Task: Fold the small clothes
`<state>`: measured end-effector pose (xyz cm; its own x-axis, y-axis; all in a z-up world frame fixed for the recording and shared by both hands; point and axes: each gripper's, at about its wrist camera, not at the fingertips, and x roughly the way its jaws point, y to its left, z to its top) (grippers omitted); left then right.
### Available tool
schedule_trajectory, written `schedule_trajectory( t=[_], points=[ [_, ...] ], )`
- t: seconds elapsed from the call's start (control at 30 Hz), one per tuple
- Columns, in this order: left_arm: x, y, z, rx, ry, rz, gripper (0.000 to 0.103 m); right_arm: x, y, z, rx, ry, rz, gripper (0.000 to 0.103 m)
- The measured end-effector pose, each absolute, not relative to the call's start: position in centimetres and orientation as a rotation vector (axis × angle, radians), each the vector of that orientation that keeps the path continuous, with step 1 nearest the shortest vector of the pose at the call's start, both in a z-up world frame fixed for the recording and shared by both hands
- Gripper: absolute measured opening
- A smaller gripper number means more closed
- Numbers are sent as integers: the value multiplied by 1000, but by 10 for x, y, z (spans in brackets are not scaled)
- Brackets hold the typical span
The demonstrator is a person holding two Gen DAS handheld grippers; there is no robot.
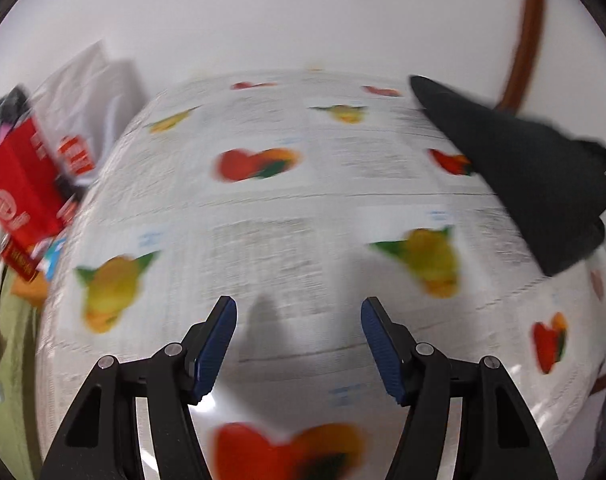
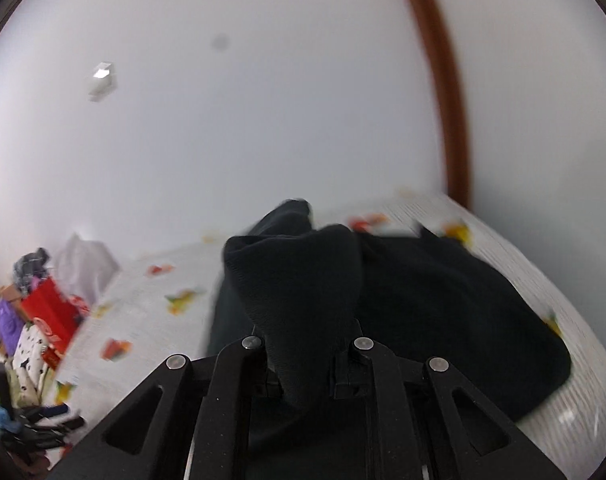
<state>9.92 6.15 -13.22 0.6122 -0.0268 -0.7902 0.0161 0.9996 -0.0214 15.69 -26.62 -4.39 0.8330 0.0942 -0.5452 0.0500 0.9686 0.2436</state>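
While the left wrist view blurs, we see our left gripper [image 1: 299, 338] with jaws spread and empty above the fruit-print tablecloth [image 1: 263, 208]; the black garment [image 1: 531, 184] hangs at the right of the frame, and a red box [image 1: 19, 196] sits at the left edge. Through the right wrist view, our right gripper [image 2: 307, 364] pinches a fold of that garment [image 2: 443, 300] at lower centre, the rest spreading over the cloth [image 2: 143, 300].

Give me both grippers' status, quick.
Left gripper: open, empty, over the fruit-print tablecloth.
Right gripper: shut on the black garment.
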Motion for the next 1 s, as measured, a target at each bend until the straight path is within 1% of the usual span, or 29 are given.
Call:
schedule_trajectory(
  t=[0.07,0.13,0.17,0.23,0.3,0.37,0.57,0.67,0.7,0.77,0.83,0.87,0.9,0.93,0.97,1.0],
  points=[
    [102,40,-129,-7,908,-73,62,156,-288,-68,289,661,17,15],
    [105,15,-125,-3,897,-128,62,152,-301,-84,310,694,31,18],
    [107,3,-124,0,891,-154,62,150,-306,-90,313,701,26,24],
    [110,-22,-121,8,886,-215,62,143,-314,-94,310,688,1,33],
    [113,-47,-120,15,888,-278,62,140,-320,-95,312,669,5,35],
    [117,-72,-122,30,893,-324,62,142,-324,-97,314,675,17,41],
    [128,-121,-134,57,923,-390,62,148,-333,-105,238,709,23,41],
    [133,-134,-140,41,934,-403,62,146,-329,-107,185,713,26,35],
    [136,-139,-142,32,934,-407,61,147,-327,-108,164,719,23,35],
    [141,-146,-146,20,933,-405,51,148,-326,-110,152,729,23,33],
    [145,-150,-149,3,931,-397,36,152,-327,-112,153,742,27,31],
    [146,-151,-149,-5,927,-385,34,153,-327,-112,153,747,30,29],
    [146,-150,-148,-18,923,-371,29,155,-325,-112,143,752,30,28],
    [146,-149,-147,-25,921,-369,24,155,-322,-112,127,750,31,24],
    [145,-145,-146,-39,916,-369,21,155,-319,-112,116,745,35,20],
    [145,-141,-144,-52,913,-364,19,157,-315,-112,113,748,41,19]
  ],
)
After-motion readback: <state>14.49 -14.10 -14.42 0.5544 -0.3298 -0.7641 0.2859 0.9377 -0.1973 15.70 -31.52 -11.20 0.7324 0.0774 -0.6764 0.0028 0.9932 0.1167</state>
